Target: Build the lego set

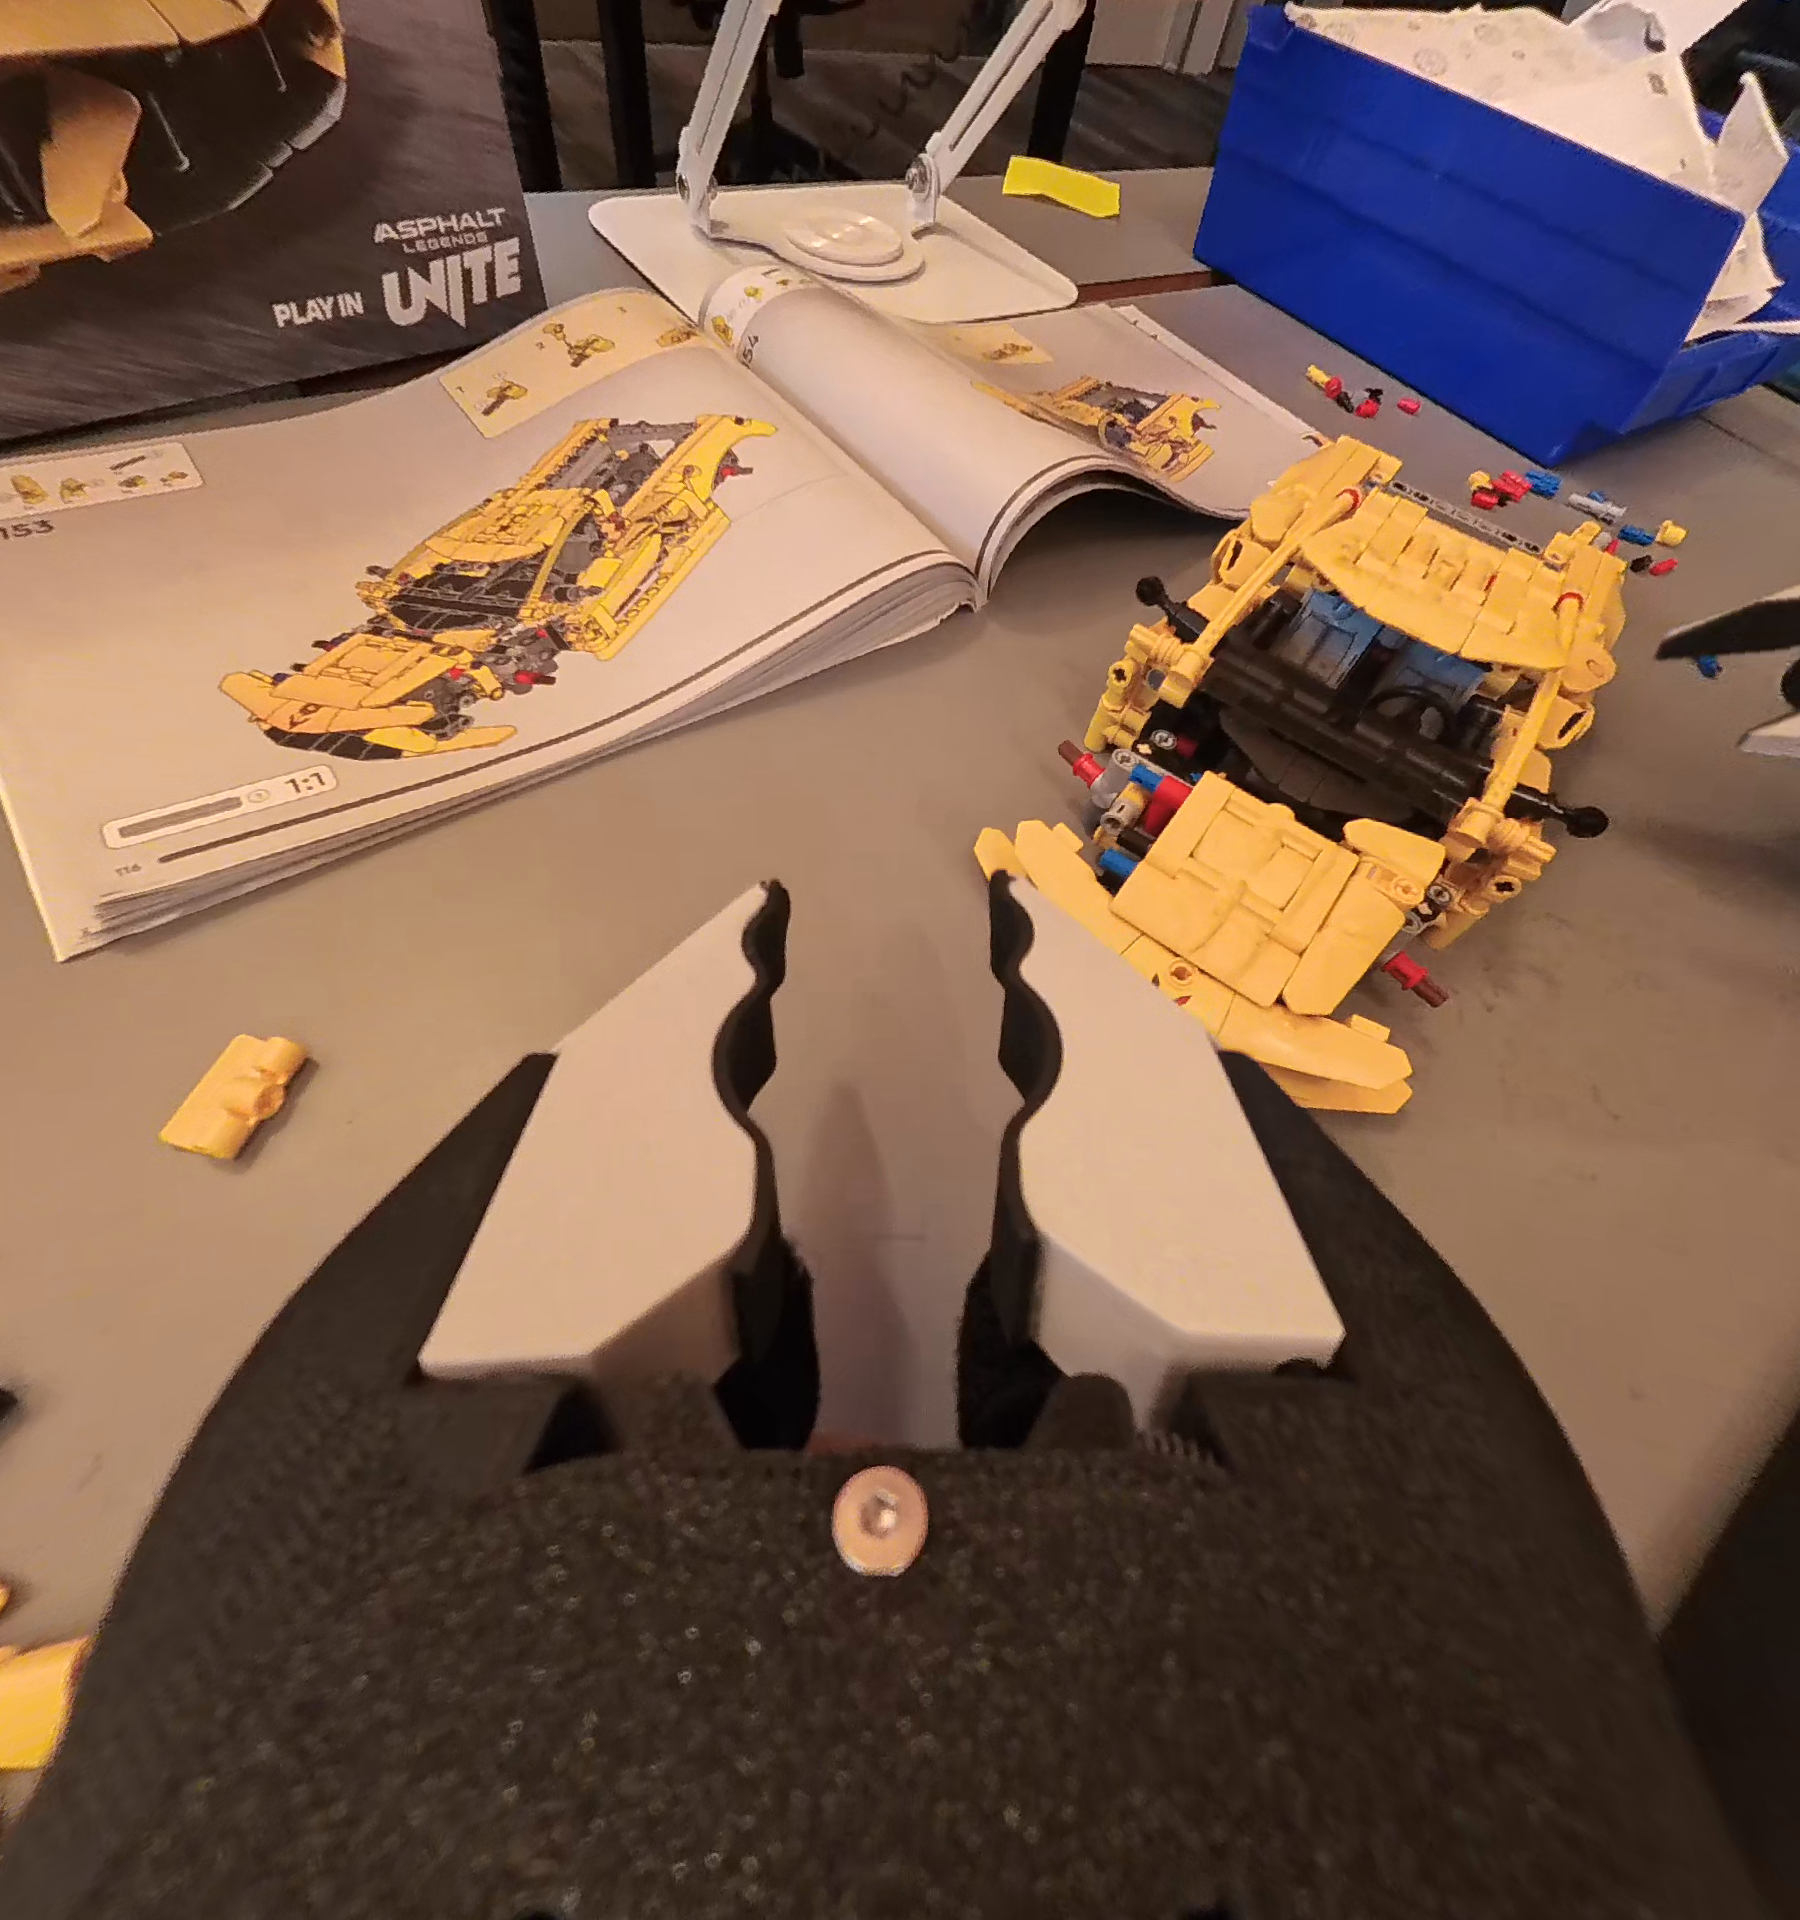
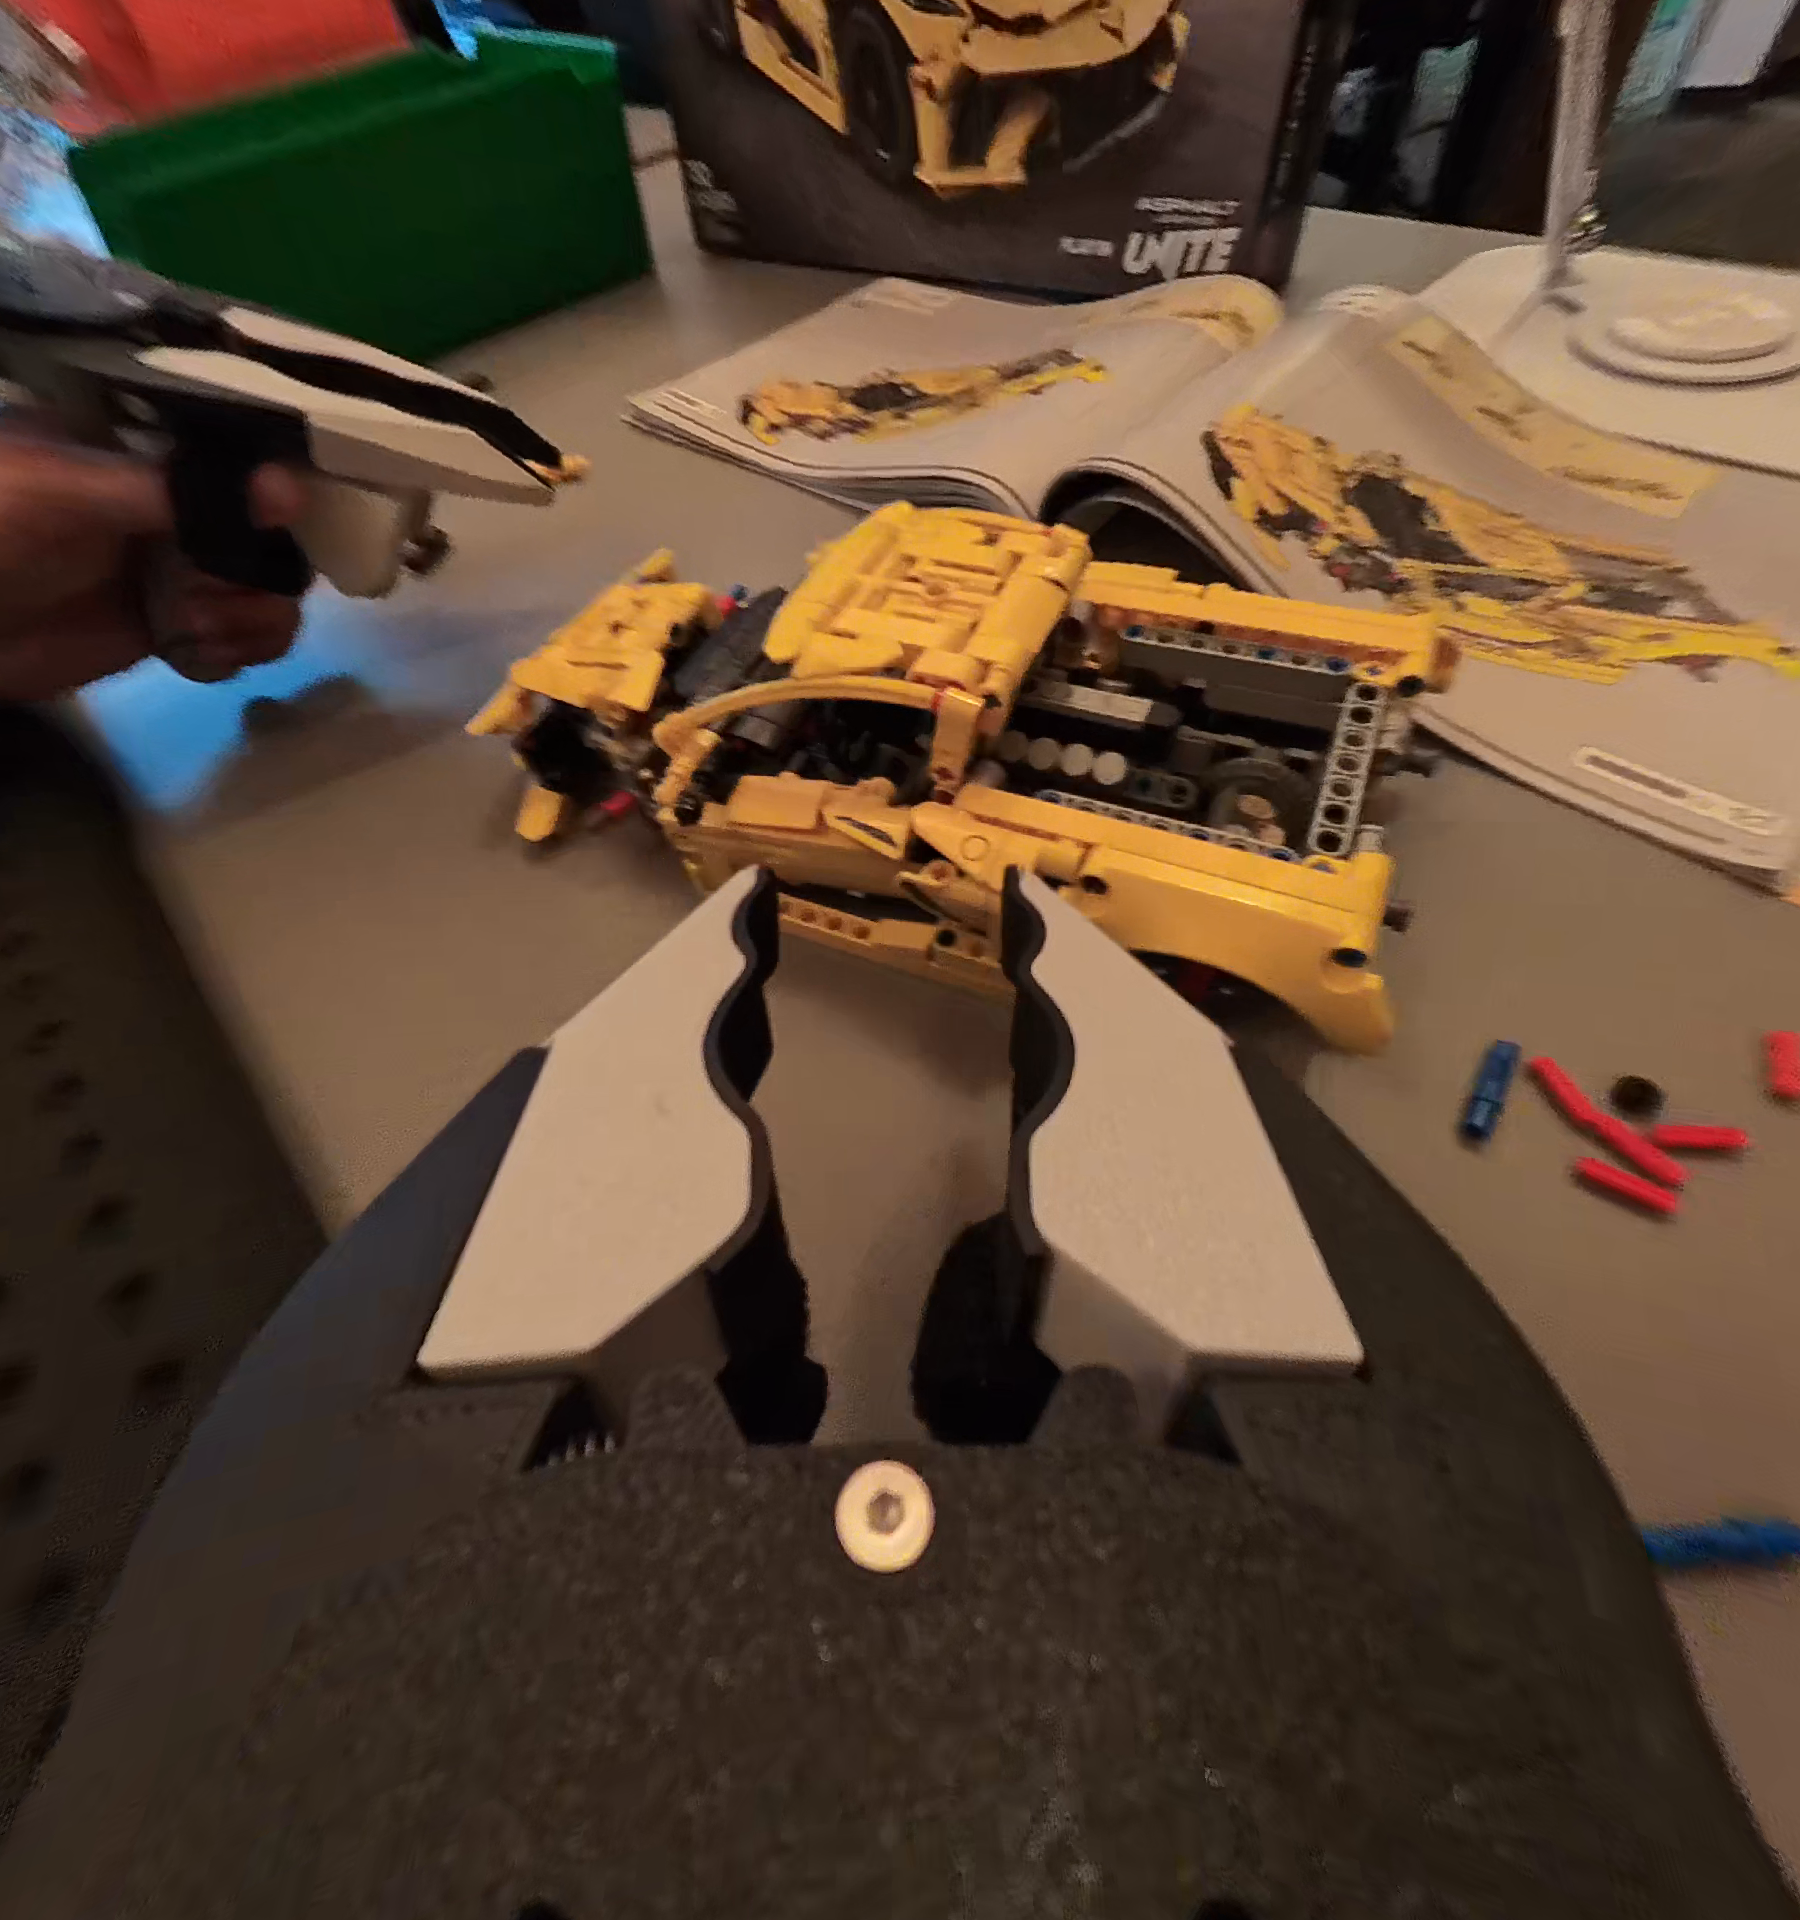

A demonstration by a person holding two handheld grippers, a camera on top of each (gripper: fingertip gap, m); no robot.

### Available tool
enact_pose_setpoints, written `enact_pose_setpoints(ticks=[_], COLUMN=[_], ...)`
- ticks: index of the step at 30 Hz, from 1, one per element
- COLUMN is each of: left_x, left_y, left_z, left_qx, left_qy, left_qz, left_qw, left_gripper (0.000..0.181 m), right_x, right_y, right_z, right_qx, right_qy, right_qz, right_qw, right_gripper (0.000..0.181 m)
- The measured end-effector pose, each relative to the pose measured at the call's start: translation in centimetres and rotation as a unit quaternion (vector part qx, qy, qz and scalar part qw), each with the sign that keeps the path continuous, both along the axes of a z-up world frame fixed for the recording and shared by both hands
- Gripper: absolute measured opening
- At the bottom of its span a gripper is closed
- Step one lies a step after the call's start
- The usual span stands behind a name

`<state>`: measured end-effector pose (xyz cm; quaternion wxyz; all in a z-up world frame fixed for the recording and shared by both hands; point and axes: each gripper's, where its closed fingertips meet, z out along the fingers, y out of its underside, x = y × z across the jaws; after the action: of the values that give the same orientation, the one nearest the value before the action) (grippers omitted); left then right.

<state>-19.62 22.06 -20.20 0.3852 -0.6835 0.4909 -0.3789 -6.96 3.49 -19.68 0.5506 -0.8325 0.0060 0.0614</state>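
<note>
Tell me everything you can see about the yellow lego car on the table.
The lego car is a half-built model in yellow plastic, standing upright on the grey table beside the open instruction booklet. It has yellow body panels, roof and hood, with black and grey framework exposed in the middle; the cabin shows blue seats. No wheels are fitted that I can see. Red, blue and black pins lie loose nearby. Neither gripper touches it.

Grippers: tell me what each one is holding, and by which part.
Nothing is held. The left gripper and the right gripper are both open, with nothing between their fingers. The yellow lego car sits ungripped on the table.
</note>
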Motion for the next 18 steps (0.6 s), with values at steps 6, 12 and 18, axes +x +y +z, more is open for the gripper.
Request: enact_pose_setpoints(ticks=[6, 12, 18], left_x=[-0.07, -0.13, -0.09], left_y=[-0.02, 0.01, -0.11], left_z=[-0.38, -0.51, -0.61], left_qx=[0.004, 0.003, 0.004], left_qy=[0.010, 0.013, 0.015], left_qz=[0.000, 0.000, -0.003], left_qw=[1.000, 1.000, 1.000], left_gripper=[0.039, 0.039, 0.039], right_x=[0.13, -0.14, -0.37], right_y=[-0.05, -0.02, 0.03], right_z=[-0.49, -0.58, -0.95], right_qx=[-0.015, -0.016, -0.024], right_qy=[-0.060, -0.060, -0.064], right_qz=[-0.004, 0.004, 0.011], right_qw=[0.998, 0.998, 0.998], right_gripper=[0.041, 0.041, 0.041])
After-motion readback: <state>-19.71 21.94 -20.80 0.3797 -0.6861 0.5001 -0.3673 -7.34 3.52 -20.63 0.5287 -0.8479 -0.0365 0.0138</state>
